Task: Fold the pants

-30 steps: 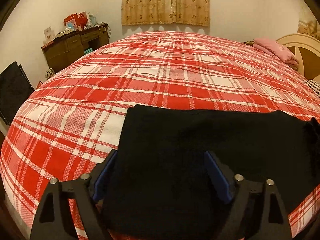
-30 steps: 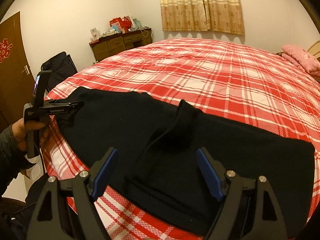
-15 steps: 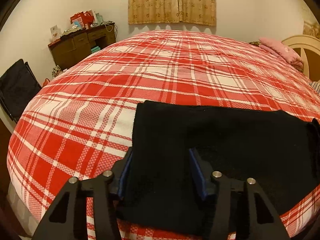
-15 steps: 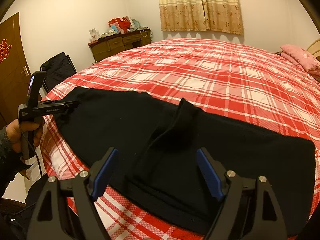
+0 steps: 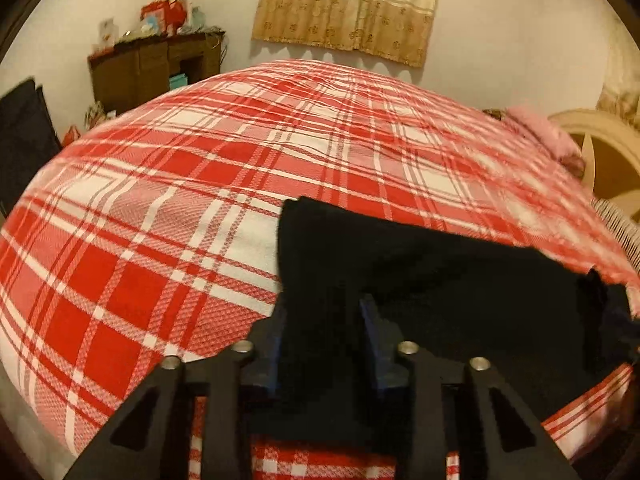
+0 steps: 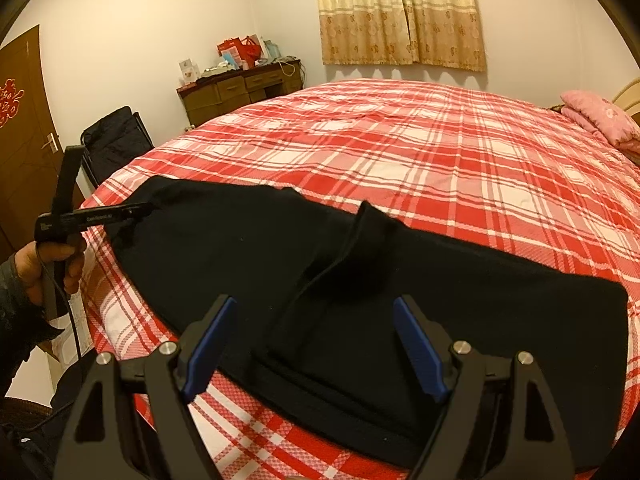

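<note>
Black pants [image 6: 480, 300] lie stretched across the near edge of the red plaid bed [image 6: 400, 152], with a ridge of cloth standing up near the middle. My right gripper [image 6: 316, 304] hovers open above the waist part, touching nothing. At the far left, a hand [image 6: 52, 264] holds my left gripper [image 6: 146, 211] at the leg end. In the left wrist view the jaws of the left gripper [image 5: 322, 308] are closing, with the pants [image 5: 460, 288] bunched between the blue pads and the hem corner raised off the bed [image 5: 160, 240].
A brown dresser [image 6: 240, 88] with red bags stands at the far wall. A chair with a dark jacket [image 6: 116, 140] and a door [image 6: 20, 120] are left of the bed. A pink pillow [image 6: 596, 116] and headboard [image 5: 600, 152] are at the right.
The left jaws have narrowed from wide apart onto the leg end. The left gripper has shifted and rolled, and the hem corner has risen. The right gripper has stayed still.
</note>
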A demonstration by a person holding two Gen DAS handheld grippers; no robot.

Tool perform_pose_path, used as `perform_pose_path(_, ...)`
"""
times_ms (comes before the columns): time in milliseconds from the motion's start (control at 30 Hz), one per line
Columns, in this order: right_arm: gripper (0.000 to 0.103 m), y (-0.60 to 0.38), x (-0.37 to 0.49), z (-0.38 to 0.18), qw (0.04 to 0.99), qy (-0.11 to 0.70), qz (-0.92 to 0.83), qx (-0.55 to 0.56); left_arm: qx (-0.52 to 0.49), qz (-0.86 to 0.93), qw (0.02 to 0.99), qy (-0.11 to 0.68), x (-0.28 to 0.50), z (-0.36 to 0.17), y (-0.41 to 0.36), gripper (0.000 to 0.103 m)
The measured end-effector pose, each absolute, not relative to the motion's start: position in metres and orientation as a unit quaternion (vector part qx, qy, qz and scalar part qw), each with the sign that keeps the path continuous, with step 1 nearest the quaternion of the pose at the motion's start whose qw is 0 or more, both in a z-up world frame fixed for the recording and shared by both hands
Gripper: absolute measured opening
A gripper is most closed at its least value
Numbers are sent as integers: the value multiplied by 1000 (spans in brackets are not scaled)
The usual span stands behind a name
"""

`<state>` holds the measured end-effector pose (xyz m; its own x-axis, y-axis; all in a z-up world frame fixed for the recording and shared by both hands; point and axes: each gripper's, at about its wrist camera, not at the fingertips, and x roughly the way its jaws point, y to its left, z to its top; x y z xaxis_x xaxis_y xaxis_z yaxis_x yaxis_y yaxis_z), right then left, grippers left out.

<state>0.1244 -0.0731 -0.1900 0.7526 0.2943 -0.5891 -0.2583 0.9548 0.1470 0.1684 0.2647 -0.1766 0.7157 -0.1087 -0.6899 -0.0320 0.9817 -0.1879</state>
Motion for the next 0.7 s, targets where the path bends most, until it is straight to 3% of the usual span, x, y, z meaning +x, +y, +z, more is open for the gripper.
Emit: perform_pose_path(700, 84, -103, 117, -160, 946, 298, 114, 60, -126, -116, 941, 292, 126, -84, 212, 25)
